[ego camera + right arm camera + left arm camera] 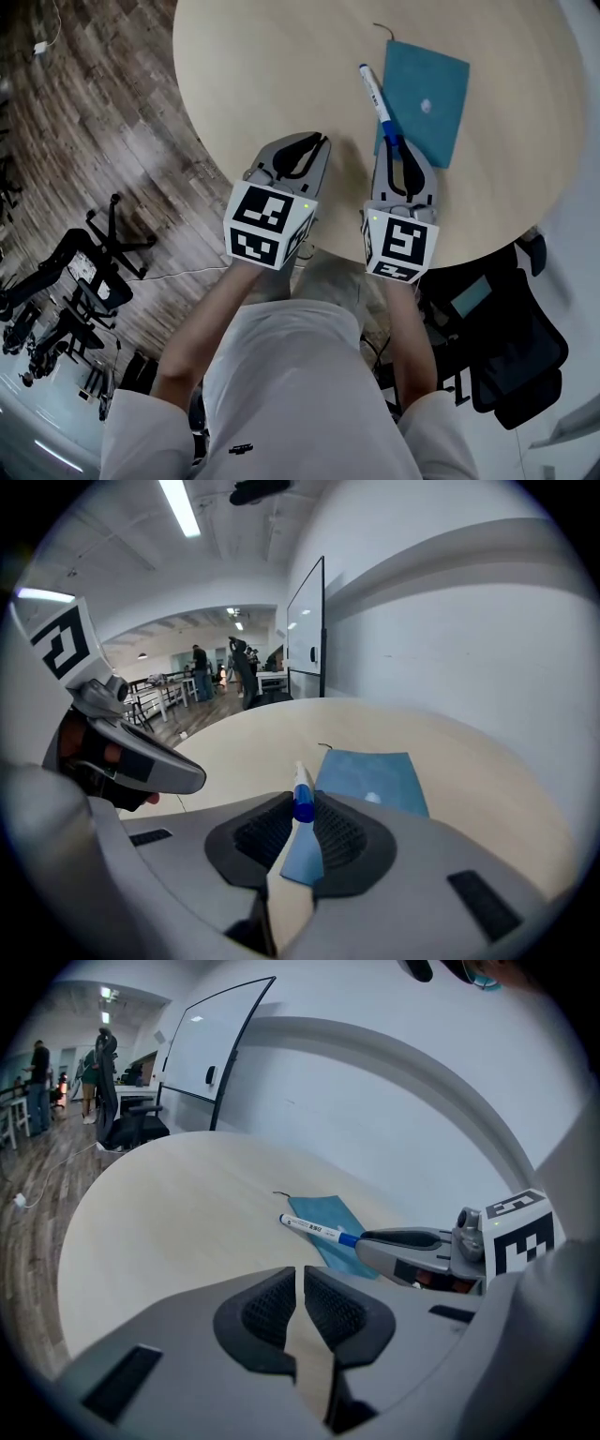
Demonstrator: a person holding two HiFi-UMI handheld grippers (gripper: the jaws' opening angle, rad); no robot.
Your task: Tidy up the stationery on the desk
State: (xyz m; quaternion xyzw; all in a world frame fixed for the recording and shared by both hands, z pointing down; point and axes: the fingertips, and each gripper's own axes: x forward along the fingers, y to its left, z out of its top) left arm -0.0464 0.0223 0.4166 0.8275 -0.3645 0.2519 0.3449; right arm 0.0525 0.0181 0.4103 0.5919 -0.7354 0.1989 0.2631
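A white pen (pixel 374 94) with a blue cap sticks forward out of my right gripper (pixel 395 148), which is shut on its capped end. In the right gripper view the pen (pixel 301 787) stands between the pads of my right gripper (pixel 302 810). The teal notebook (pixel 427 101) lies flat on the round table (pixel 272 66), just right of the pen; a thin dark cord pokes out at its far corner. My left gripper (pixel 317 141) hovers to the left over bare tabletop, shut with nothing in it. Its pads (pixel 272 1307) nearly touch.
The table's near edge curves right under both grippers. A black office chair (pixel 511 347) stands at the lower right, more chairs (pixel 103 253) on the wooden floor at left. A whiteboard (pixel 202 1044) and people stand far beyond the table.
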